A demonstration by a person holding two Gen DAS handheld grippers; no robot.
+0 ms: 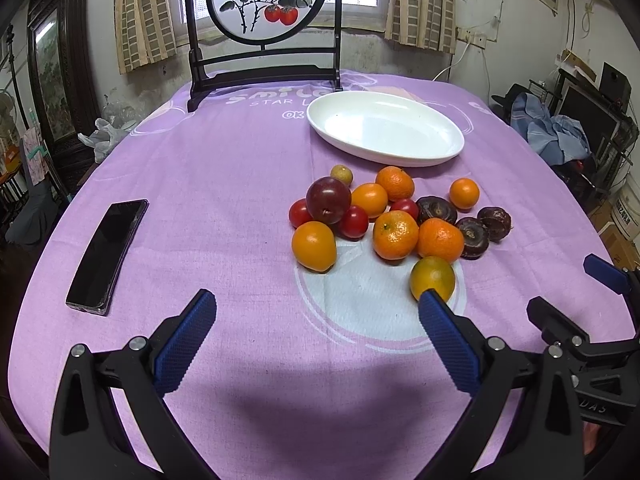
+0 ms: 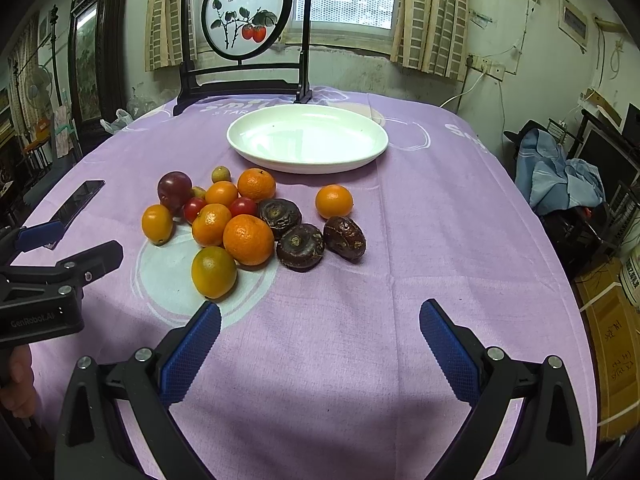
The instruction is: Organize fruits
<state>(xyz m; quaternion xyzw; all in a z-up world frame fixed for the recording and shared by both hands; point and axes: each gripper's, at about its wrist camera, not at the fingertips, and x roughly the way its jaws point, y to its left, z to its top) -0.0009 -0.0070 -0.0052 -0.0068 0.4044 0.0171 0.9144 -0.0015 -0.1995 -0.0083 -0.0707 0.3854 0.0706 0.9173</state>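
A pile of fruit lies mid-table on the purple cloth: several oranges [image 1: 395, 234] [image 2: 248, 239], a greenish orange [image 1: 432, 278] [image 2: 213, 272], a dark plum [image 1: 328, 199] [image 2: 174, 189], cherry tomatoes [image 1: 354, 222] [image 2: 194, 209], three dark brown water chestnuts [image 1: 473, 237] [image 2: 300, 246] and a small longan [image 1: 341, 175] [image 2: 221, 174]. An empty white oval plate [image 1: 384, 128] [image 2: 307, 137] sits behind them. My left gripper [image 1: 318, 312] is open and empty, just short of the pile. My right gripper [image 2: 320, 320] is open and empty, right of the greenish orange.
A black phone [image 1: 106, 256] [image 2: 78, 200] lies on the left of the table. A framed persimmon painting on a dark stand [image 1: 266, 20] [image 2: 244, 20] stands at the far edge. The right gripper [image 1: 592, 312] shows in the left wrist view; the left gripper [image 2: 60, 264] shows in the right wrist view.
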